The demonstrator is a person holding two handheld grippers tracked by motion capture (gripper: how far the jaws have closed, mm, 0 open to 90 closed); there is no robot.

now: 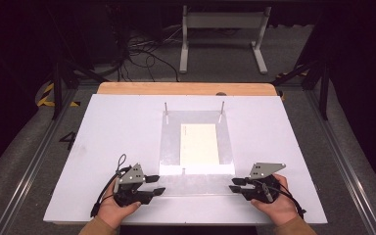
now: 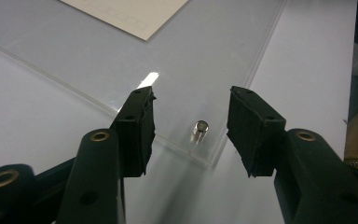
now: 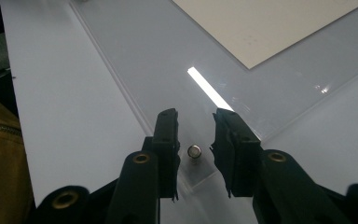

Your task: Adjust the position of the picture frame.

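Two hand-held tongs rest at the near corners of a clear sheet [image 1: 196, 142] on a white worktop [image 1: 103, 137]: the left tongs [image 1: 160, 184] gape wide, the right tongs [image 1: 235, 184] narrower, each framing a small metal pin [image 2: 200, 127]. A cream card [image 1: 199, 143] lies mid-sheet.

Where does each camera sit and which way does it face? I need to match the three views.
High view: above the person's side, looking forward and down on the white table; both hands, left claw and right claw show.
Left gripper view: rides the left claw, looking along its open jaws at a small metal pin in the clear sheet's corner.
Right gripper view: rides the right claw, open around another pin.
Shared: the clear sheet and cream paper.
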